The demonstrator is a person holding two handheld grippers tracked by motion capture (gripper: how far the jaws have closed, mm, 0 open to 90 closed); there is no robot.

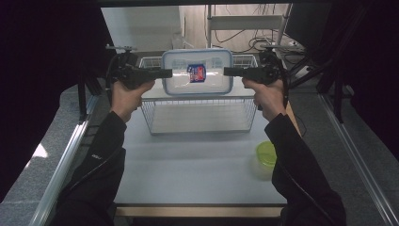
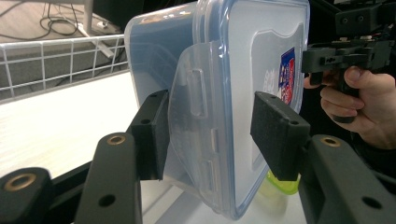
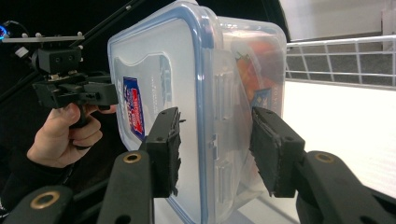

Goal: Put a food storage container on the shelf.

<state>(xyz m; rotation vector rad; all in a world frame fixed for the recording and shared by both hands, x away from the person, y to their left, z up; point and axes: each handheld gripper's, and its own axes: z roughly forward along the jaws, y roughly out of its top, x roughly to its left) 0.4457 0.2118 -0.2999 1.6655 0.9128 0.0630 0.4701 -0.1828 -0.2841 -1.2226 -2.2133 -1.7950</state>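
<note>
A clear plastic food box (image 1: 197, 73) with a blue-rimmed lid and a red and blue label is held up on edge above the wire basket (image 1: 197, 117), its lid facing me. My left gripper (image 1: 167, 73) is shut on the box's left side and my right gripper (image 1: 228, 71) on its right side. In the left gripper view the box (image 2: 224, 93) sits in my left gripper (image 2: 212, 135), one pad on the side latch and one on the lid. In the right gripper view my right gripper (image 3: 217, 151) clamps the box (image 3: 205, 93) at the opposite latch. Something orange shows inside.
The white wire basket stands at the back of the pale table, its rim (image 2: 60, 60) (image 3: 336, 60) behind the box. A small tub with a green lid (image 1: 266, 153) (image 2: 280, 184) sits at the front right near my right sleeve. Dark curtains flank the table.
</note>
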